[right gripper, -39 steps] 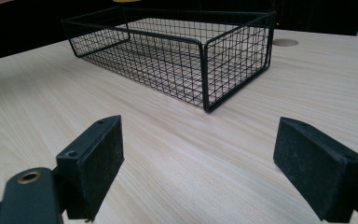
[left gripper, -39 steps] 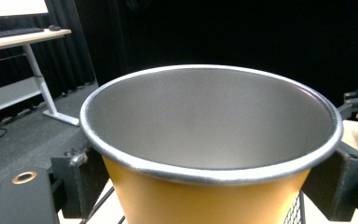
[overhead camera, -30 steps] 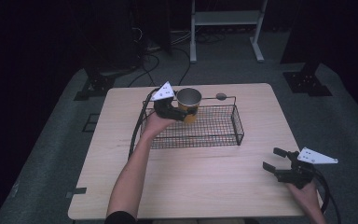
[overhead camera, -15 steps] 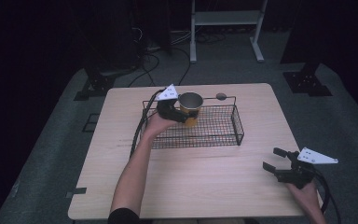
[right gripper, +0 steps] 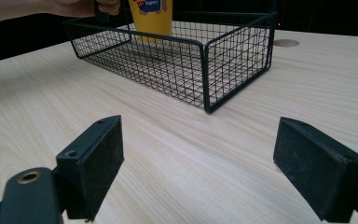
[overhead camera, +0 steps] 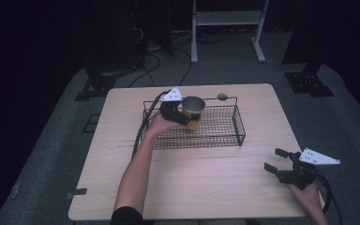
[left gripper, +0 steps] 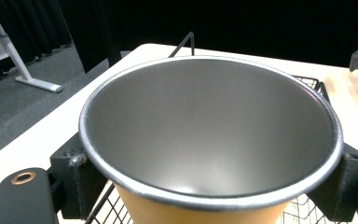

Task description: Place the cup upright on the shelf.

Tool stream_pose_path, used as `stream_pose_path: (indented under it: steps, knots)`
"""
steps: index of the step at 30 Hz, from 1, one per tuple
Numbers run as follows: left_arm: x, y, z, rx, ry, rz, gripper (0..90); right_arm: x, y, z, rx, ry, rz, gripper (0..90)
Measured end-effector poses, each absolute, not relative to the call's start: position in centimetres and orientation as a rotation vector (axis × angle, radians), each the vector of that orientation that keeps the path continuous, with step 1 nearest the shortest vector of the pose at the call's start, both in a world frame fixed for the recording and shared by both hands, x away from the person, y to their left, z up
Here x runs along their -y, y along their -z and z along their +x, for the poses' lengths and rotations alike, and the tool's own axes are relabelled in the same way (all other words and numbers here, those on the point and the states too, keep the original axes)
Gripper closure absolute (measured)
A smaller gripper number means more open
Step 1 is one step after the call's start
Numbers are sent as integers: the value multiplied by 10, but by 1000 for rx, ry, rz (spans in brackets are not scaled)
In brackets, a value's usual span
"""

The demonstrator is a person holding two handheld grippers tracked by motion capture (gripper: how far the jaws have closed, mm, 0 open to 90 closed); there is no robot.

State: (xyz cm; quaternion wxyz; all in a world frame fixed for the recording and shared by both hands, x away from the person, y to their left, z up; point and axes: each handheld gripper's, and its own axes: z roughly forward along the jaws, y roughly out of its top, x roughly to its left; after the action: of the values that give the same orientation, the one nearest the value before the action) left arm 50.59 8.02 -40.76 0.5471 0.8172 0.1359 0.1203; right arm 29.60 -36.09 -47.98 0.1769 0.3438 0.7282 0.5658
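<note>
Left gripper (overhead camera: 183,117) jaws clamp the yellow cup (overhead camera: 193,110) at both sides, upright, mouth up, low inside the wire basket (overhead camera: 238,125) near its left end. Right gripper (overhead camera: 281,161) rests wide open, holding nothing, well apart at the table's (overhead camera: 206,187) near right corner.

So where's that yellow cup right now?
In the high view the yellow cup sits upright inside the wire basket, at its far left corner, with the left gripper clamped around it; the right gripper rests near the table's right edge.

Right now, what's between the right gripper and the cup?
Bare table, then the basket's near wire wall, seen in the right gripper view; the cup stands inside.
</note>
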Motion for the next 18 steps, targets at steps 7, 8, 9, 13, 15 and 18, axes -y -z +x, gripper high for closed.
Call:
stream_pose_path:
  steps: [7, 8, 9, 13, 15, 18]
  knots:
    - [-77, 413, 507, -316, -247, 1979, 131, 361, 480, 296, -2062, -1602, 972, 149]
    - [-77, 414, 507, -315, -239, 1987, 131, 361, 480, 296, -2062, -1602, 972, 149]
    - [-76, 415, 507, -314, -235, 1995, 131, 361, 480, 296, -2062, -1603, 972, 149]
    - [-76, 418, 508, -311, -222, 2025, 129, 361, 480, 296, -2061, -1602, 972, 149]
    - [-76, 418, 508, -314, -216, 2030, 118, 361, 480, 296, -2061, -1602, 972, 149]
    - [-75, 421, 508, -318, -209, 2057, 113, 361, 480, 296, -2061, -1602, 973, 149]
